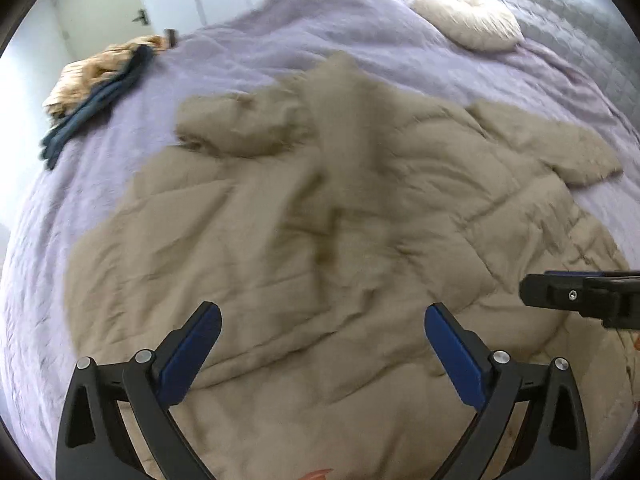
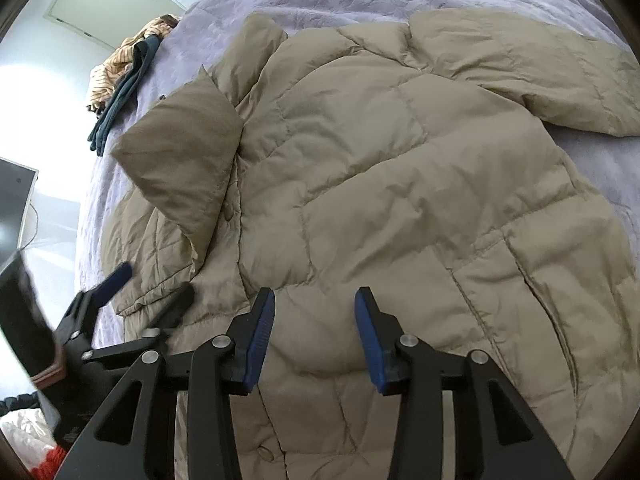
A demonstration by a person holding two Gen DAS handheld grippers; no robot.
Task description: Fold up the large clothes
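Note:
A large tan quilted puffer jacket (image 1: 304, 240) lies spread front-up on a lavender bedspread (image 1: 280, 32); it also fills the right wrist view (image 2: 400, 184). One sleeve (image 2: 180, 160) is folded over the jacket's left side, the other sleeve (image 2: 540, 80) lies out at the upper right. My left gripper (image 1: 322, 320) is open and empty above the jacket's lower part; it also shows in the right wrist view (image 2: 156, 284) at the jacket's left hem. My right gripper (image 2: 314, 304) is open and empty above the jacket's hem; its tip shows in the left wrist view (image 1: 536, 292).
A pile of striped orange and dark blue clothes (image 1: 92, 88) lies at the bed's far left edge, also in the right wrist view (image 2: 120, 76). A round cream cushion (image 1: 468, 20) lies at the head of the bed. A dark screen (image 2: 14, 204) stands beyond the bed's left side.

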